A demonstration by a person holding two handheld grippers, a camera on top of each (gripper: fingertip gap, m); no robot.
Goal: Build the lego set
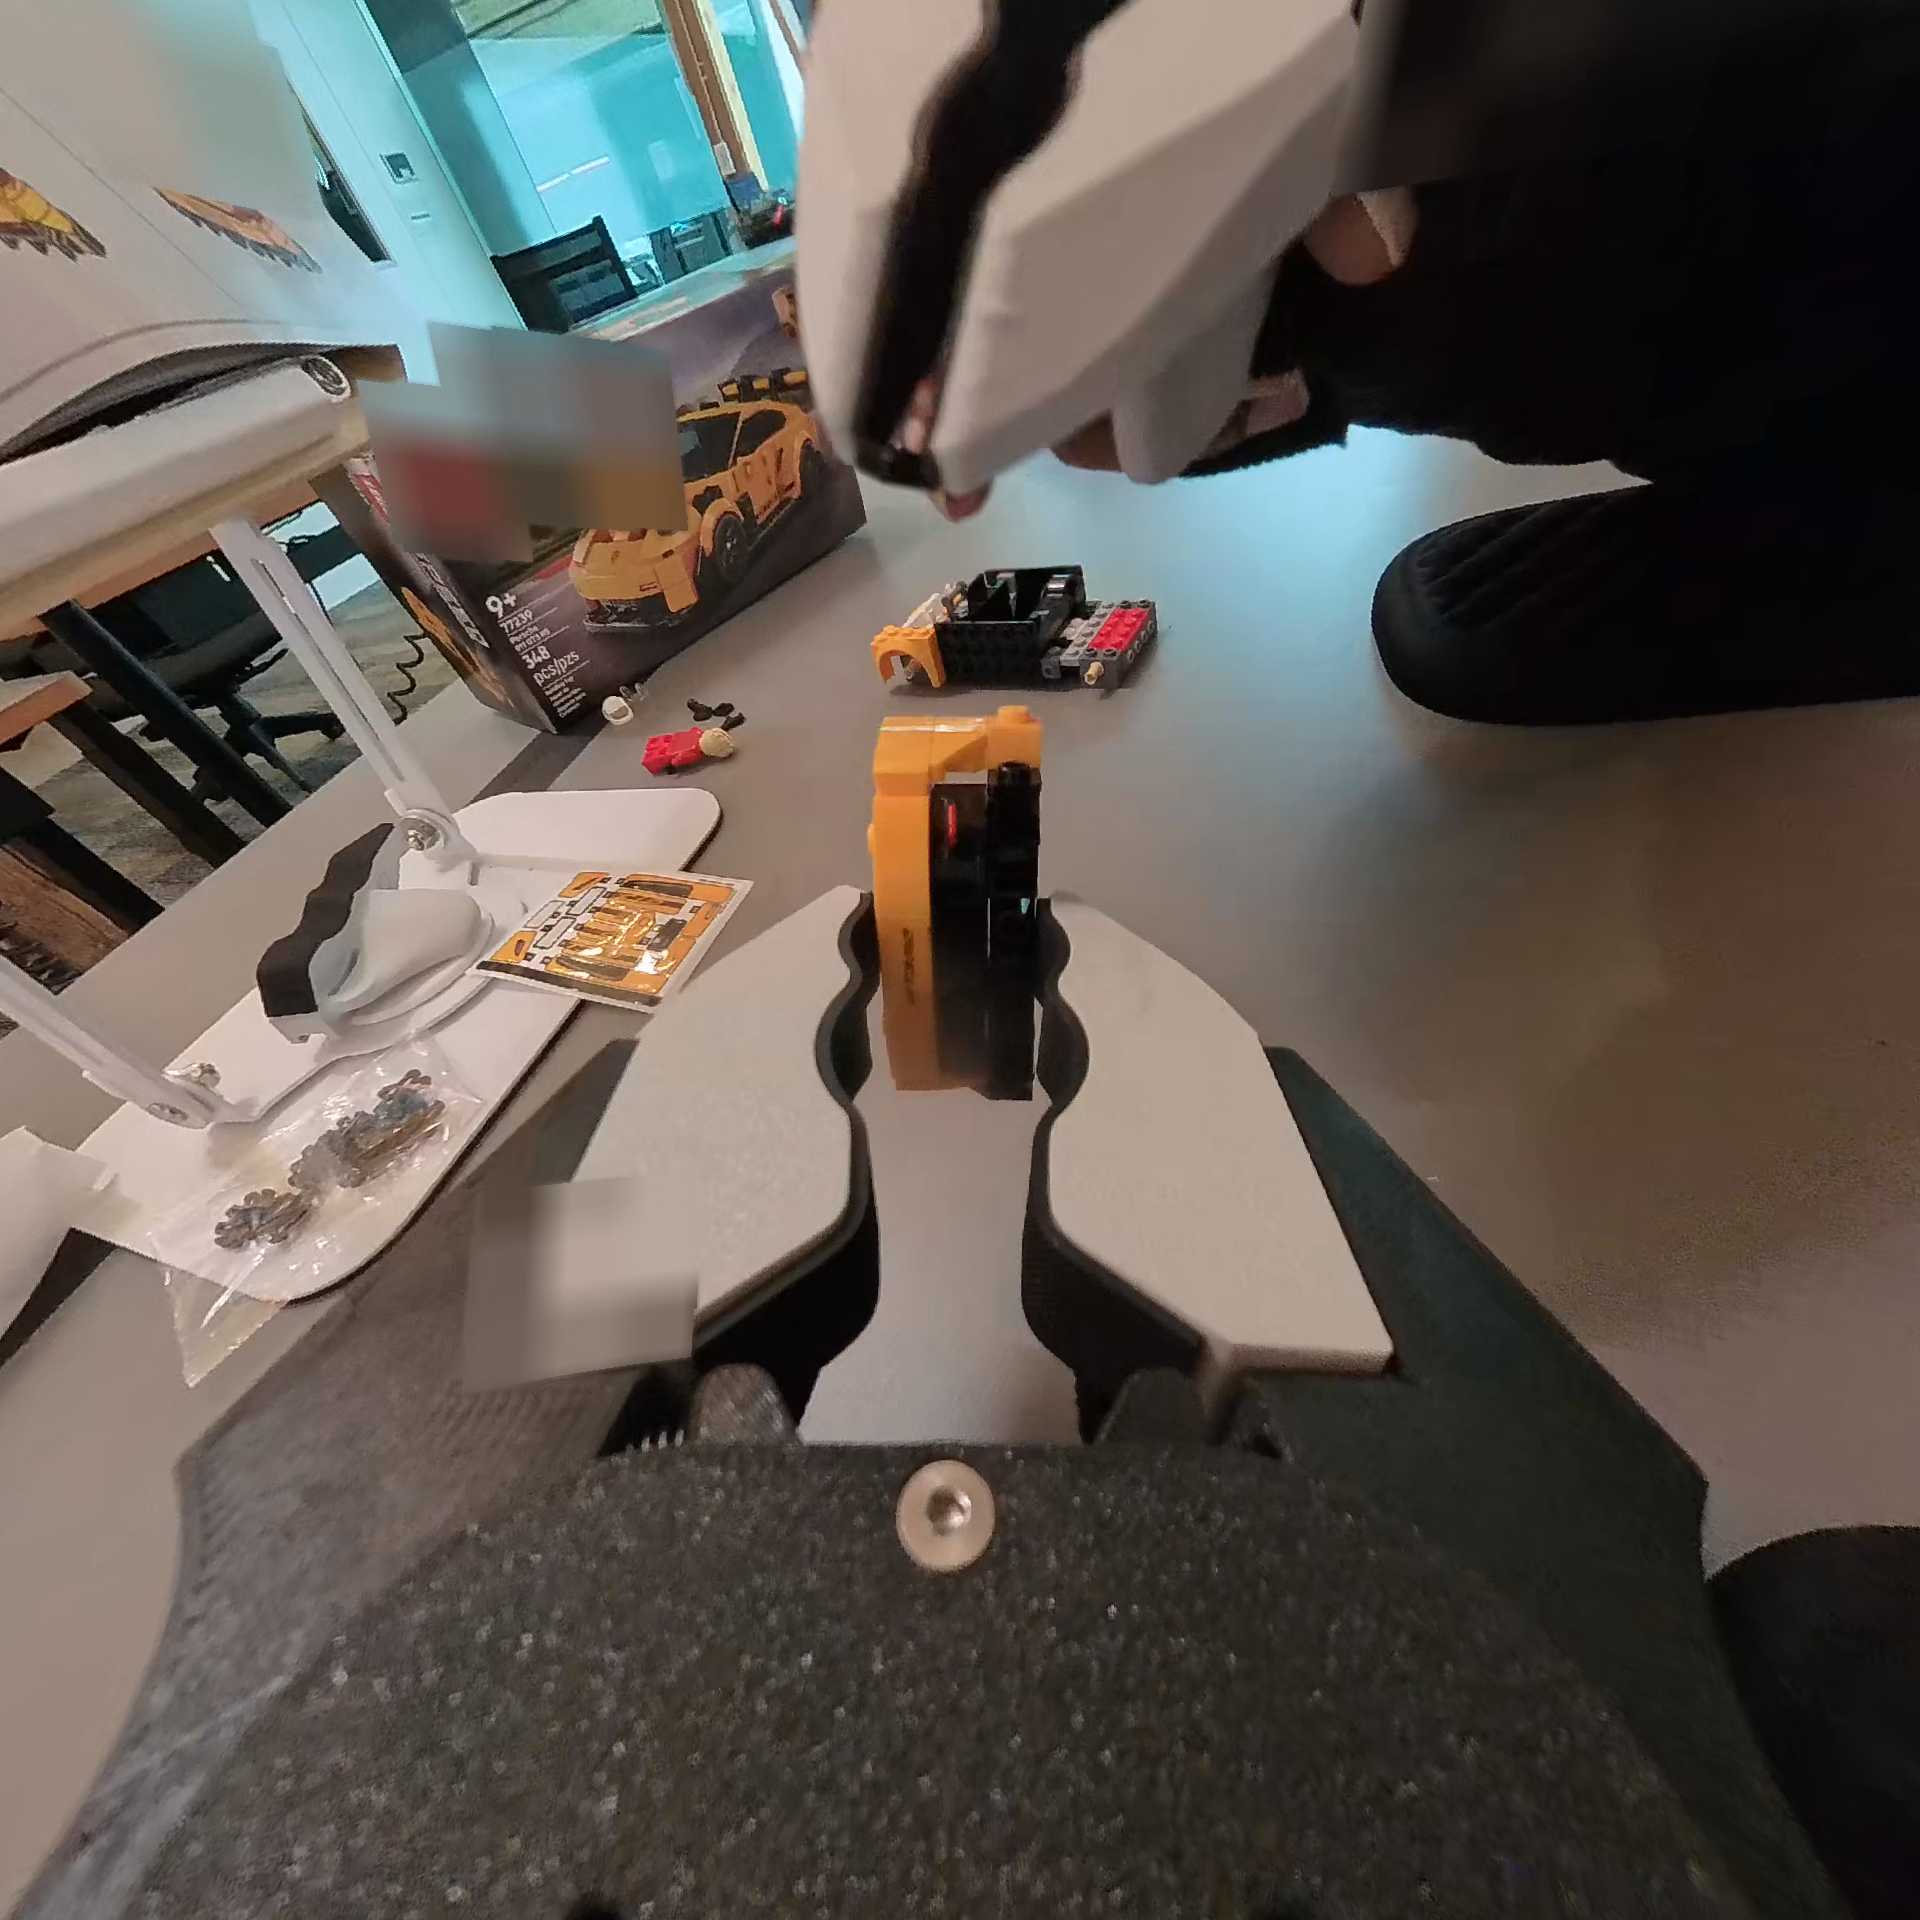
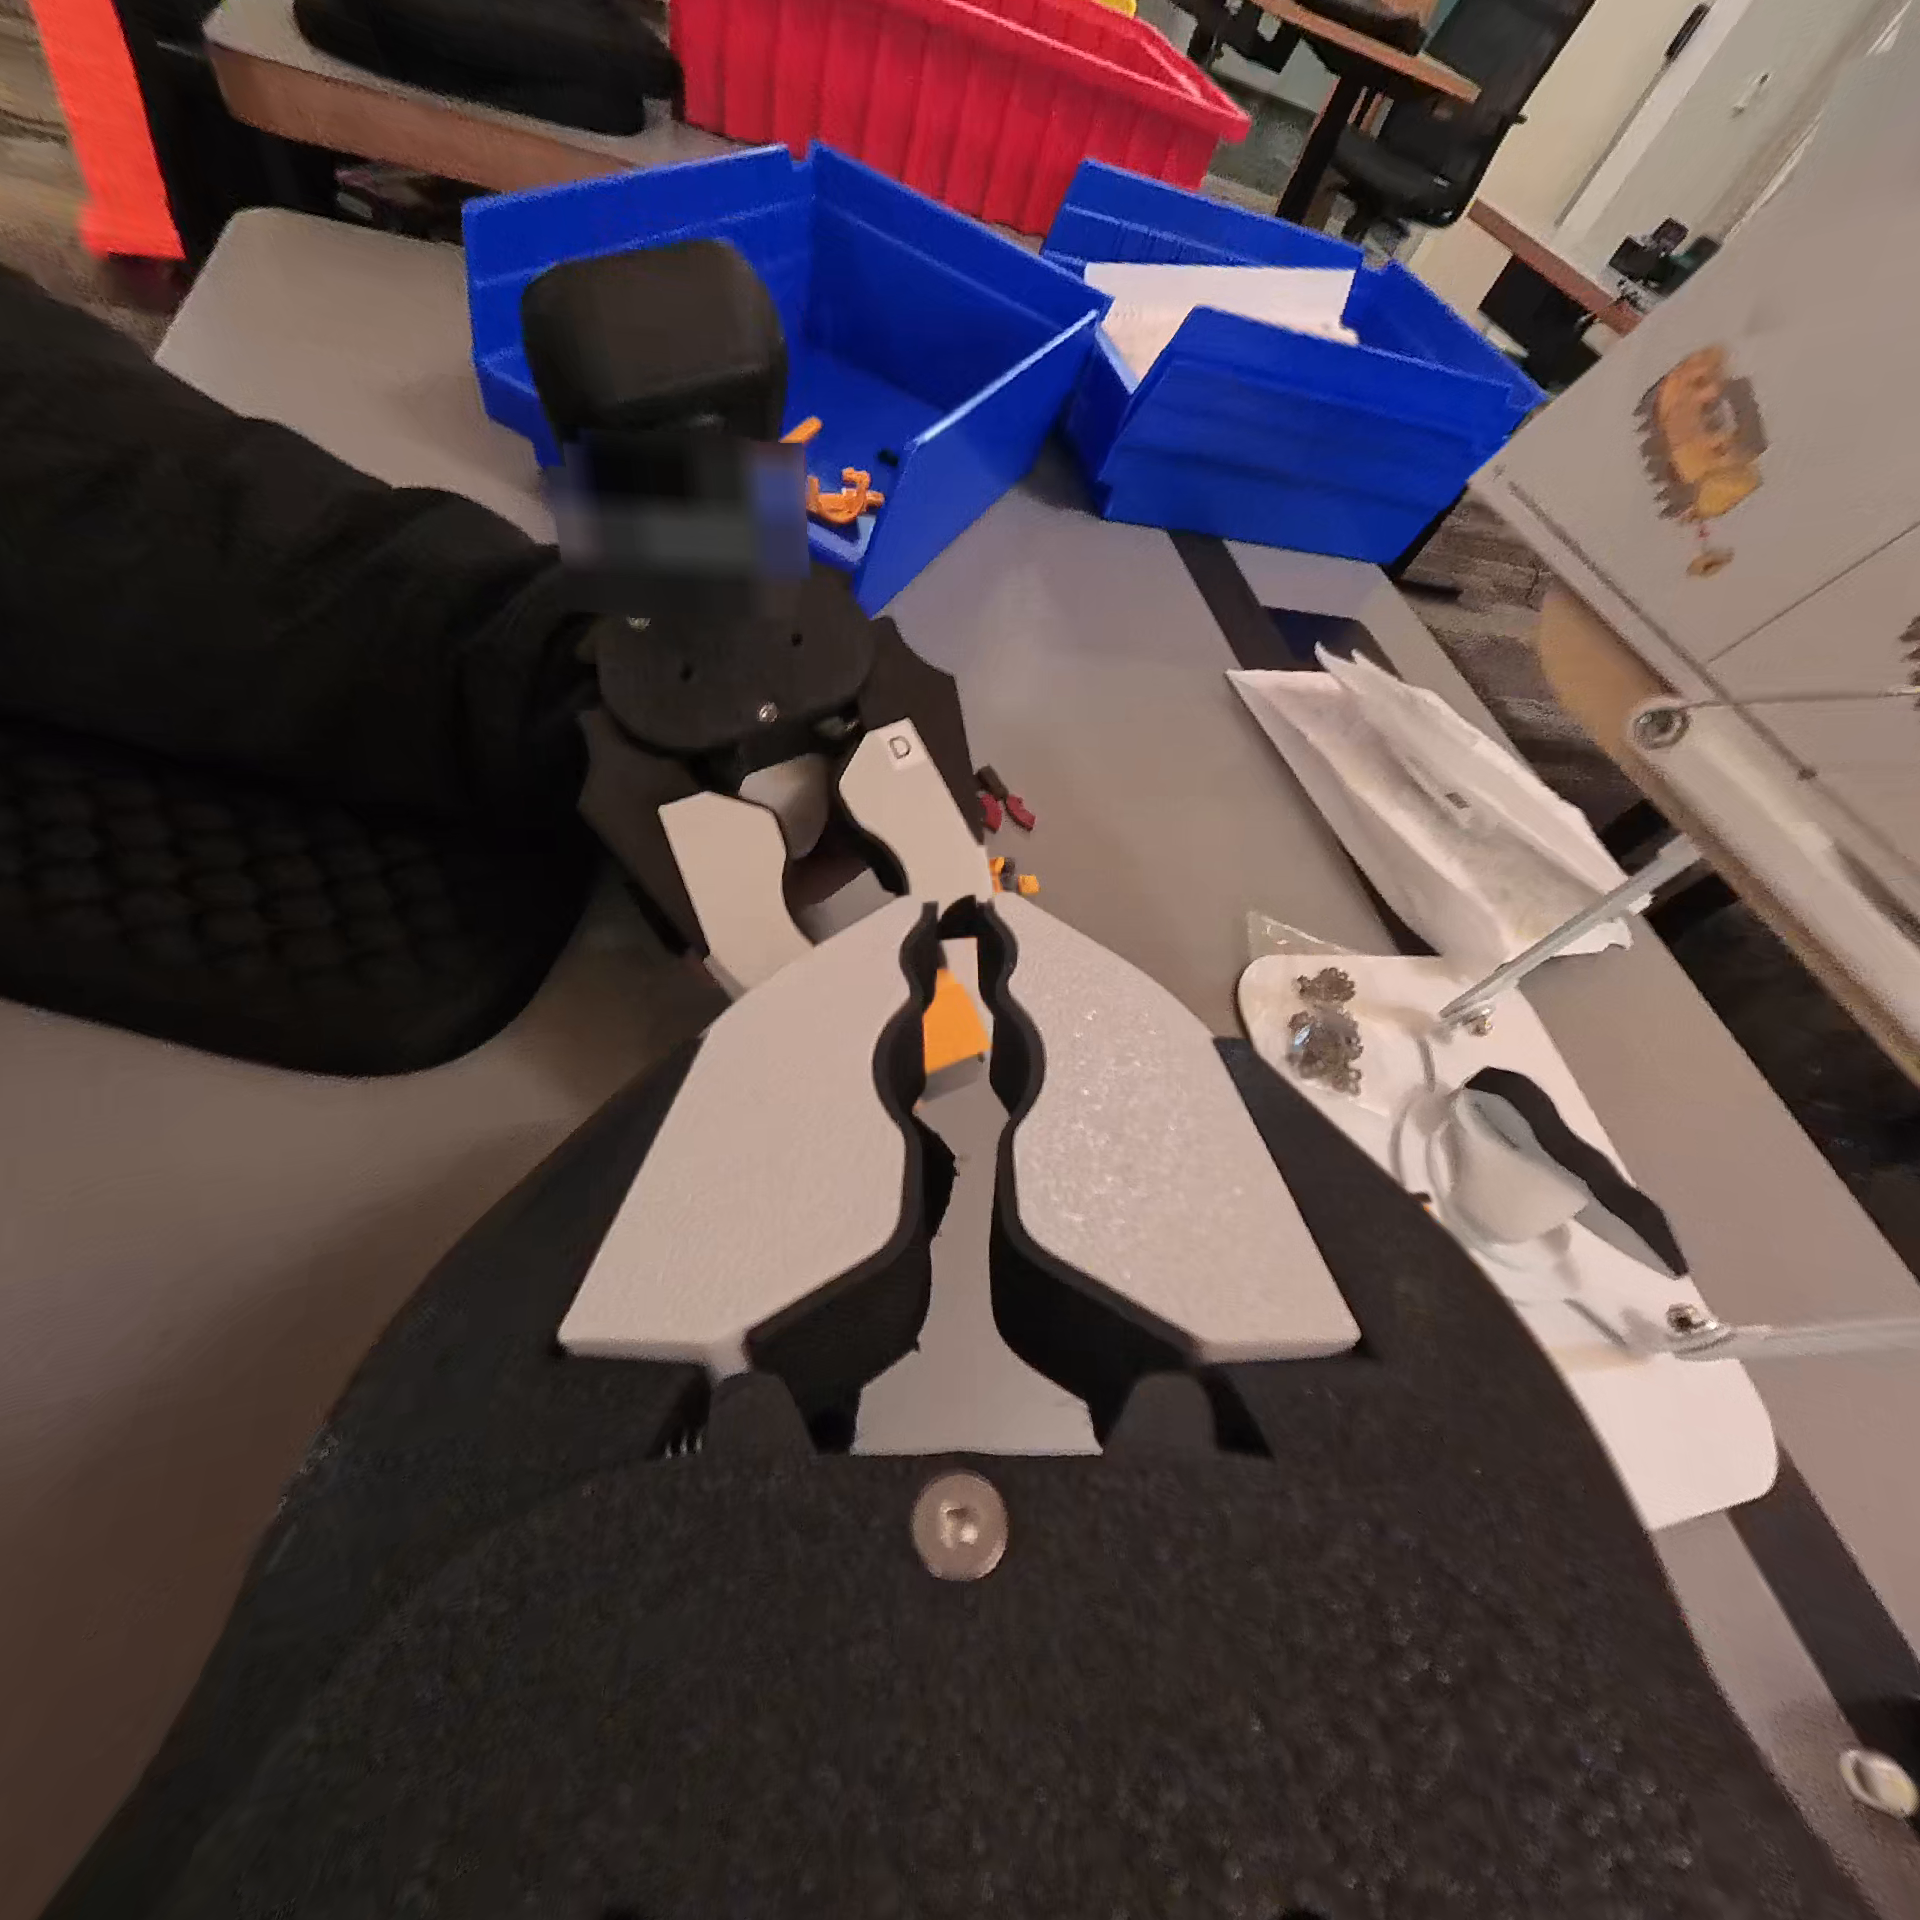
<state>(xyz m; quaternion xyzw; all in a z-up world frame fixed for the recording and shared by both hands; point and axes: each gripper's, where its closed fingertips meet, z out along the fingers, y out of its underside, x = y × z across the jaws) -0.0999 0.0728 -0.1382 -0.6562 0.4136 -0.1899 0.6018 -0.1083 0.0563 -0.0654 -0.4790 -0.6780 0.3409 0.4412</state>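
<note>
My left gripper (image 1: 956,904) is shut on an orange and black lego sub-assembly (image 1: 904,831), which stands upright on the grey table (image 1: 1351,935). My right gripper (image 1: 909,468) hovers above and beyond it, tips down, shut on a small black piece (image 1: 891,457). In the right wrist view my right gripper (image 2: 954,909) looks down on the orange sub-assembly (image 2: 951,1023) through the gap between its fingers, with the left gripper's fingers (image 2: 914,821) just behind. A partly built black car chassis (image 1: 1023,629) with red and orange parts lies farther back.
The lego box (image 1: 623,540) stands at the back left, with a red minifigure (image 1: 686,748), a sticker sheet (image 1: 623,935), a bag of small parts (image 1: 332,1153) and a white stand base (image 1: 582,821). Two blue bins (image 2: 935,312) (image 2: 1299,416) stand behind. A black sleeve (image 1: 1662,613) rests on the right. About 7 cm separates my left fingertips from my right.
</note>
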